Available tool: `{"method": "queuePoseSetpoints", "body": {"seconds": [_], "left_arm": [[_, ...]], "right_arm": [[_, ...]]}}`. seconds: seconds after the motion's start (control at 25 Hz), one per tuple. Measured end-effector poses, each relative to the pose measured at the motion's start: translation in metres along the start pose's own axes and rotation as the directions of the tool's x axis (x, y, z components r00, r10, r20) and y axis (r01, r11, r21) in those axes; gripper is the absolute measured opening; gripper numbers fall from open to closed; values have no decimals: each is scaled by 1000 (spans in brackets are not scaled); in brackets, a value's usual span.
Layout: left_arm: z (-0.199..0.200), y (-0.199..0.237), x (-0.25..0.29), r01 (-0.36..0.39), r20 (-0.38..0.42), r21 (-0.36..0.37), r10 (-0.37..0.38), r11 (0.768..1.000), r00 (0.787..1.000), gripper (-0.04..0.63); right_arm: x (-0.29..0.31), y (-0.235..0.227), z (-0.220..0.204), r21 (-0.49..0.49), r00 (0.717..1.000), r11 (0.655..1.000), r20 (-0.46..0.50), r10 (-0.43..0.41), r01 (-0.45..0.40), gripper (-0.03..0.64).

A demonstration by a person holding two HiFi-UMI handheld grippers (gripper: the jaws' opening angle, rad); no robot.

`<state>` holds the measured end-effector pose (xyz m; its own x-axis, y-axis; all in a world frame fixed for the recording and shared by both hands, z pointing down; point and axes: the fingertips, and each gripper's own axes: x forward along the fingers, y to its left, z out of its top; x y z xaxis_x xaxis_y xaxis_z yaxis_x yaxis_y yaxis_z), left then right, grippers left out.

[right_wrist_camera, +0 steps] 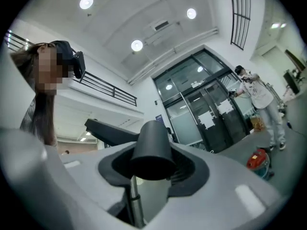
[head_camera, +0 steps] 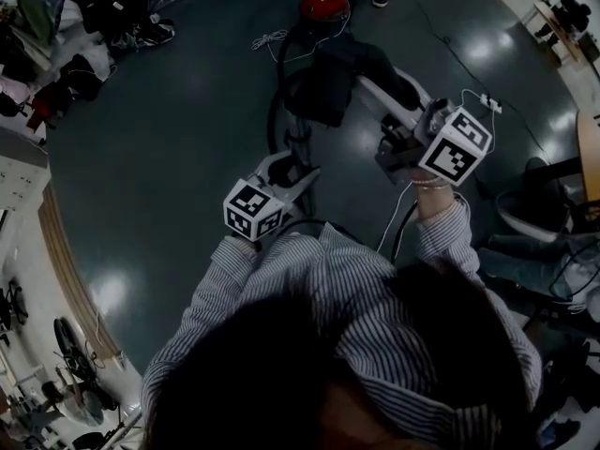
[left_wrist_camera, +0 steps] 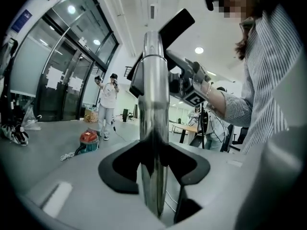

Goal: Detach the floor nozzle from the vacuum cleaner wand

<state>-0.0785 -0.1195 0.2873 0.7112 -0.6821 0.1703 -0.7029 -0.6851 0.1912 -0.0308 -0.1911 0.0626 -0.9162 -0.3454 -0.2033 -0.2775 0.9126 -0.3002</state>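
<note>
Both near level: left claw [left_wrist_camera: 154, 150] clamps wand [left_wrist_camera: 155, 80], right claw [right_wrist_camera: 152, 169] clamps nozzle [right_wrist_camera: 153, 145].

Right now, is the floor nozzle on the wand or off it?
Off, it seems: the floor nozzle shows a bare neck end between the jaws of the right gripper, while the left gripper clamps the chrome wand.

Wand [left_wrist_camera: 154, 104] is shiny chrome, floor nozzle [right_wrist_camera: 152, 150] is matte dark grey going black, and the left gripper [left_wrist_camera: 154, 169] and right gripper [right_wrist_camera: 152, 171] are pale grey with black pads [left_wrist_camera: 120, 174] plus black-and-white square-marker cubes [head_camera: 255, 207] [head_camera: 456, 145]. Person's shirt [head_camera: 375, 317] is white with thin dark stripes; far off there's a red vacuum canister [head_camera: 324, 4] on a glossy dark teal floor [head_camera: 169, 129].
</note>
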Motion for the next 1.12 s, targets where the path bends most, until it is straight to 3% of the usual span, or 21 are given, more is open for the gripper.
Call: {"method": "queuePoseSetpoints", "body": {"seconds": [0.16, 0.52, 0.84, 1.12], "left_arm": [[-1, 6, -10, -37, -5, -6, 37, 999, 999, 181], [1, 15, -19, -84, -7, -30, 84, 996, 996, 181], [-11, 11, -17, -83, -55, -53, 80, 995, 995, 181], [-29, -6, -12, -54, -104, -25, 51, 998, 993, 181]], "right_arm": [[-14, -20, -18, 78, 995, 993, 35, -91, 89, 169], [-34, -35, -83, 261, 985, 950, -9, -174, 170, 170], [-38, -33, -110, 288, 983, 940, -67, -170, 182, 169], [-59, -30, -142, 280, 967, 931, -166, -193, 234, 169]]}}
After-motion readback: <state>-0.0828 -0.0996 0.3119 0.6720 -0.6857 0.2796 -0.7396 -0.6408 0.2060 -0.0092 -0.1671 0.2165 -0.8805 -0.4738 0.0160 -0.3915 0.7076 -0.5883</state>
